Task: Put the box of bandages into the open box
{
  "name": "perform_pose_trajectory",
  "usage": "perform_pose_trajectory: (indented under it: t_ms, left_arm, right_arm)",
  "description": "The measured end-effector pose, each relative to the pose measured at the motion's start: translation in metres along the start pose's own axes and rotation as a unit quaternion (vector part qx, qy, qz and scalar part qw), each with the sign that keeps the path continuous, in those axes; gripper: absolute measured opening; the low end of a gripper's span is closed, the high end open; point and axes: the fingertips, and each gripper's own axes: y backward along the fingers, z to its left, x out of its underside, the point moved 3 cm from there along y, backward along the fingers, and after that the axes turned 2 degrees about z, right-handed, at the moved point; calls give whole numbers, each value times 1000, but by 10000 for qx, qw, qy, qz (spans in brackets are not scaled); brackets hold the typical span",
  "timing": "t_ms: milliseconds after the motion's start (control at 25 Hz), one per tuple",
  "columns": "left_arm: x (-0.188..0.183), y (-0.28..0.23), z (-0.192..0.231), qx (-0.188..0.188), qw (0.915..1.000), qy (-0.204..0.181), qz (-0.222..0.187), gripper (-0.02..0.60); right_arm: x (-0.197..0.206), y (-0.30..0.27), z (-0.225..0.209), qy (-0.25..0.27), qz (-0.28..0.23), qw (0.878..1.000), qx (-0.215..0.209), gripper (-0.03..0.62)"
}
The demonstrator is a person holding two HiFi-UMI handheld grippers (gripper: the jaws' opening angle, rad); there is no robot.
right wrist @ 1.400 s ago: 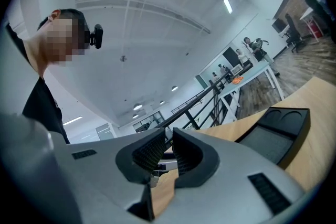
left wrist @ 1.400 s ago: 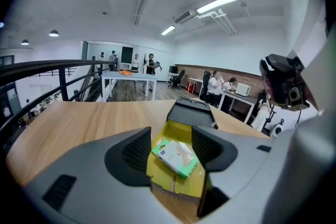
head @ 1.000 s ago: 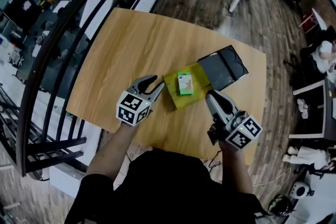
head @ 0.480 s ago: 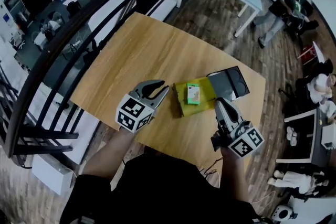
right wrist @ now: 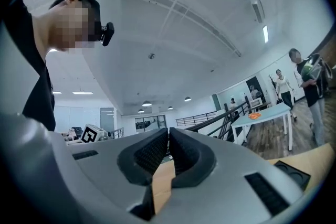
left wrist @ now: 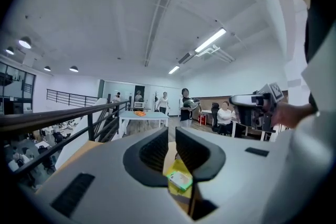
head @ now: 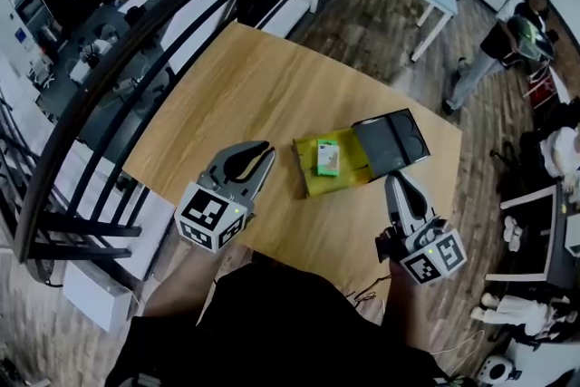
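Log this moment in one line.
bandage box: lying in open box | left gripper: jaws just closed further, nothing between | right gripper: shut, empty

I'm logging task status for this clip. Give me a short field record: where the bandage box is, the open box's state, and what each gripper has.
bandage box: lying inside the open box, on its yellow lining
lid: black, folded open on the right gripper's side
left gripper: jaws have just been closing, now nearly together, nothing between them
right gripper: jaws together, empty
task: looks done, bandage box already in the open box
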Motion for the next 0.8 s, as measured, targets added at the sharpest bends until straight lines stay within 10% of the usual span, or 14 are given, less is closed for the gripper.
perform_pose_trajectory:
  t_ms: [800]
  left_arm:
    - [-18,-19,-13,-315,9993,-209,-47,35]
  right_arm:
    - [-10,53,-32,509,9,9976,460,35]
